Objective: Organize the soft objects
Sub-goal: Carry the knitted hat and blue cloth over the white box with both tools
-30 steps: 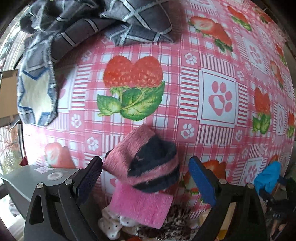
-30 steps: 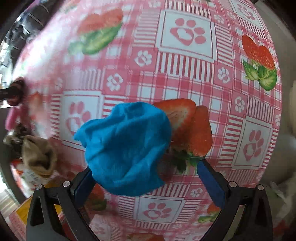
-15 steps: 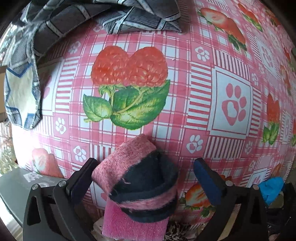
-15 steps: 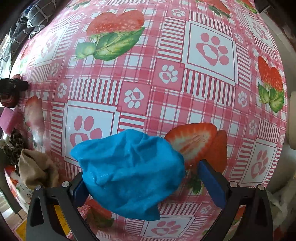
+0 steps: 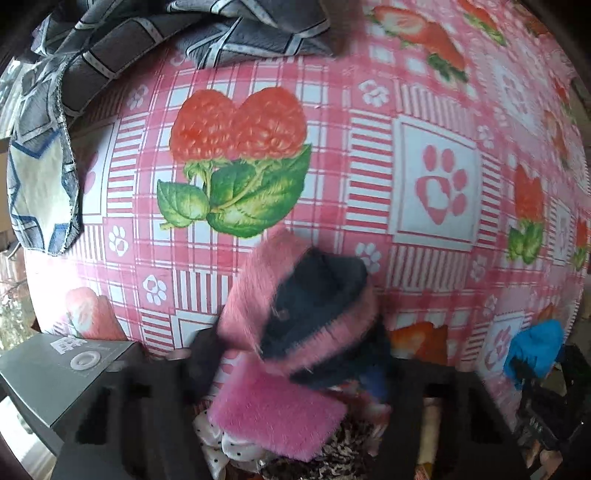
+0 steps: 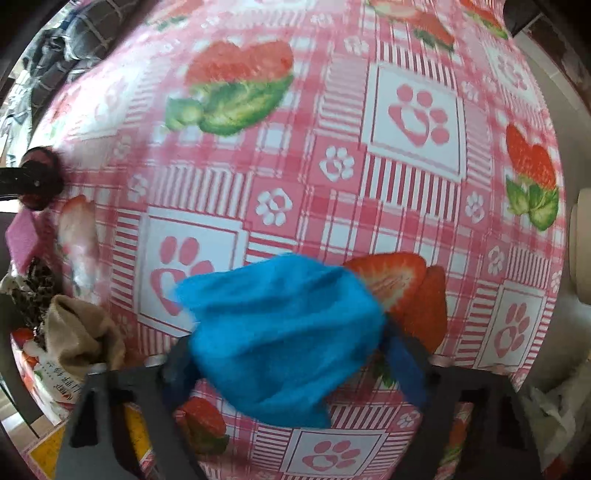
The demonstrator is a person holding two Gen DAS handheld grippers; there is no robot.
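A fuzzy pink and dark navy sock point(image 5: 295, 306) stands on the strawberry-print tablecloth point(image 5: 436, 184) near the front edge. My left gripper point(image 5: 291, 358) points straight down over it. Its blurred jaws are closing, and both pads touch the sock's sides. In the right wrist view a crumpled bright blue cloth point(image 6: 280, 332) lies on the tablecloth point(image 6: 413, 110) between the fingers of my right gripper point(image 6: 291, 369). Those jaws are closing too and press the cloth's edges. The same blue cloth point(image 5: 535, 354) shows at the far right of the left wrist view.
A grey checked cloth point(image 5: 147, 33) is heaped at the back left. Below the table edge sit a pink fuzzy piece point(image 5: 273, 410), a white dotted cloth point(image 5: 221, 443) and a grey box point(image 5: 66, 369). A beige sock point(image 6: 81, 336) lies at the left.
Both pairs of jaws have narrowed from wide open onto what lies between them. The left gripper sank slightly over the sock. The right gripper slid across the table with the blue cloth.
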